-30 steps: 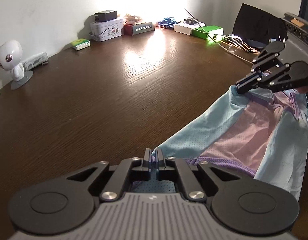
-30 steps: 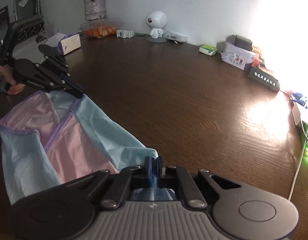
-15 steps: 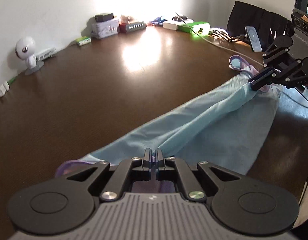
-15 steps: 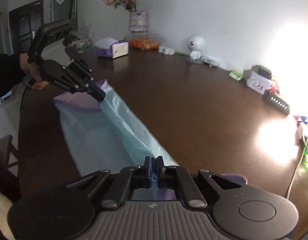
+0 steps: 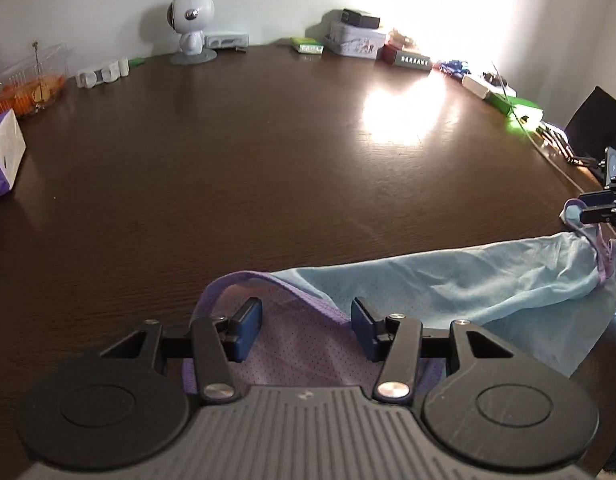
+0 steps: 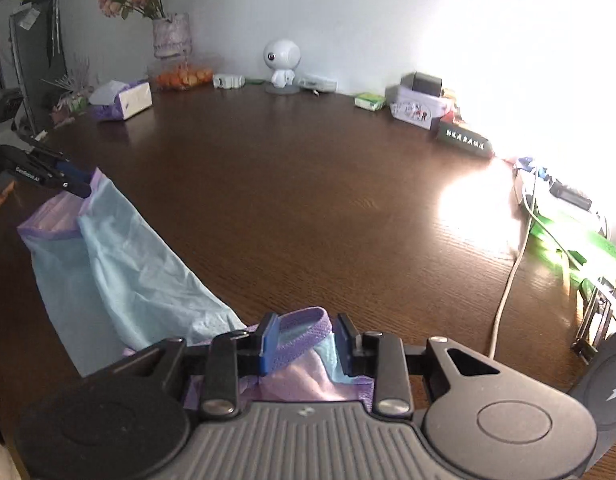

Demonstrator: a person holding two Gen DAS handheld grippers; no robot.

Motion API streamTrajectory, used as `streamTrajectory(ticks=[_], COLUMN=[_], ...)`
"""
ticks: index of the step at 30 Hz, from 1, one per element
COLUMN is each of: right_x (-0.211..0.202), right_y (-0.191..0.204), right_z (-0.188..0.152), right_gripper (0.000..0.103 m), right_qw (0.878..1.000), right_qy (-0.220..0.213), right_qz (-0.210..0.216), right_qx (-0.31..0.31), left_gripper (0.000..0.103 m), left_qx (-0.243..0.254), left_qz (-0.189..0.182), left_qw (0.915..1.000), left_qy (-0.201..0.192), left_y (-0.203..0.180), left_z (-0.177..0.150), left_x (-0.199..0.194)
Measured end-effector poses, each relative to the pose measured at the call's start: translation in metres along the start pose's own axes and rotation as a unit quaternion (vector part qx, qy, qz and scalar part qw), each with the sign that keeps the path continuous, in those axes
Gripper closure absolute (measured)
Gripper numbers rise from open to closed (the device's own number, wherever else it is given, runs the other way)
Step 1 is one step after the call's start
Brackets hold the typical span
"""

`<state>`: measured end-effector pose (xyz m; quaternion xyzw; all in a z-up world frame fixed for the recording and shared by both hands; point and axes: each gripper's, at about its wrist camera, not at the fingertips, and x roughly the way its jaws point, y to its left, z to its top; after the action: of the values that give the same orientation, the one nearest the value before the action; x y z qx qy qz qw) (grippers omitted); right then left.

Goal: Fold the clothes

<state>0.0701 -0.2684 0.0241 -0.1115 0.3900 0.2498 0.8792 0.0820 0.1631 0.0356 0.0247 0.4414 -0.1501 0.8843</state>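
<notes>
A light-blue mesh garment with pink panels and purple trim (image 5: 468,288) lies stretched along the near edge of the dark wooden table (image 5: 267,168); it also shows in the right wrist view (image 6: 119,264). My left gripper (image 5: 306,326) is open, its jaws apart over the garment's purple-trimmed left end. My right gripper (image 6: 303,340) is open, its jaws astride the purple-trimmed right end. Each gripper shows small in the other's view, the right gripper (image 5: 600,210) at the far right, the left gripper (image 6: 73,184) at the far left.
Along the far wall stand a white robot figure (image 5: 189,28), a tin box (image 5: 358,42), a green box (image 5: 305,45), a tissue box (image 6: 123,100), a fruit container (image 6: 183,74) and a flower vase (image 6: 171,34). A white cable (image 6: 508,280) and green items (image 6: 580,248) lie at right.
Both grippers have opened and let go of the garment's ends. The garment, held stretched above the table before, now lies on the table.
</notes>
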Motion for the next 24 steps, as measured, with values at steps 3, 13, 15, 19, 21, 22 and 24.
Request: streamTrajectory(ticks=[3,13,15,19,21,22,24], right_x=[0.014,-0.098,-0.09,-0.102,-0.113,-0.115,-0.107], right_y=[0.0,0.045,0.051,0.053,0.045,0.041,0.039], right_z=[-0.002,-0.097,-0.116,-0.118,-0.103,-0.093,-0.073], right_gripper=[0.101,0.101,0.099,0.092,0.076,0.075,0.075], right_qw=[0.999,0.978,0.981,0.988,0.984,0.982,0.979], right_qy=[0.014,-0.124,-0.081,-0.082,-0.128,-0.148,-0.175], right_qz=[-0.027,-0.166,-0.169,-0.12,-0.093,-0.073,-0.041], right_qx=[0.015,0.033,0.054,0.06,0.08,0.088,0.092], left_gripper=[0.049,0.049,0.049,0.049,0.049,0.049,0.049], left_qx=[0.001,-0.013,-0.017,-0.032,-0.052,-0.061,-0.075], left_qz=[0.0,0.01,0.007,0.002,0.0,-0.002,-0.007], left_qw=[1.0,0.9998,0.9997,0.9994,0.9985,0.9979,0.997], left_qy=[-0.007,-0.015,-0.015,-0.014,-0.016,-0.019,-0.021], left_y=[-0.002,-0.009,-0.009,-0.003,0.003,0.005,0.009], left_z=[-0.001,-0.013,-0.013,-0.01,-0.007,-0.007,-0.005], left_x=[0.002,-0.004,-0.005,-0.006,-0.007,-0.007,-0.006])
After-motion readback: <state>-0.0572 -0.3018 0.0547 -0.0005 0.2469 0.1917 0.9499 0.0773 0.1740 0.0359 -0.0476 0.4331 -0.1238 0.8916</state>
